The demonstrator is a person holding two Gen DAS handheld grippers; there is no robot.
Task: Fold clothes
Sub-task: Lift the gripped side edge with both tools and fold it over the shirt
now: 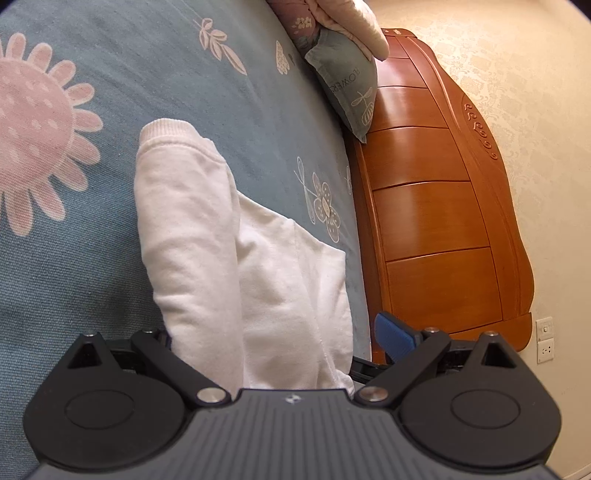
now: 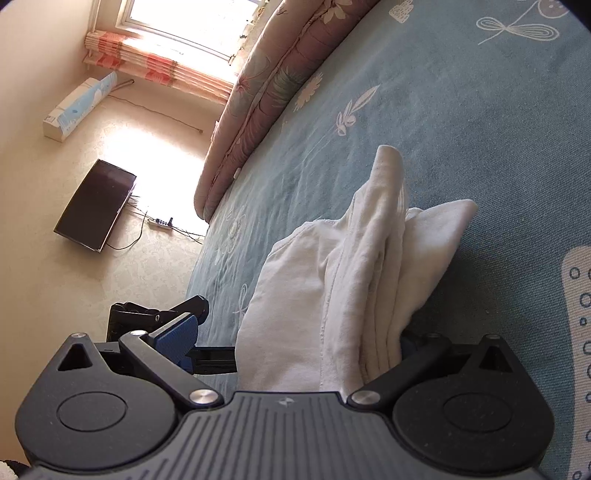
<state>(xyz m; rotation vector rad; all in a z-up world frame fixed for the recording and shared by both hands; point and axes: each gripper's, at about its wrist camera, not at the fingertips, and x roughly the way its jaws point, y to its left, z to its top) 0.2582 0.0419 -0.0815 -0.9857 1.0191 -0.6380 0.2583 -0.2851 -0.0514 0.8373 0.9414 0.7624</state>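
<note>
One readable text stood in the left wrist view: pale capital letters spelling "FLOWER", the last letters cut off at a fold, ran along a grey-green pillow [image 1: 347, 81] in the upper middle of the frame. In the right wrist view no lettering, label or number could be read.

A wooden headboard [image 1: 436, 206] stands at three o'clock in the left wrist view, against cream patterned wallpaper [image 1: 517, 92] bearing two wall sockets [image 1: 545, 339] at four o'clock; a grey-green pillow [image 1: 349, 85] leans on it at one o'clock. In the right wrist view, a sunlit window [image 2: 192, 18] with floral curtains [image 2: 159, 66] sits at eleven o'clock; an air conditioner [image 2: 79, 107] and a dark television [image 2: 96, 210] hang at ten o'clock.
</note>
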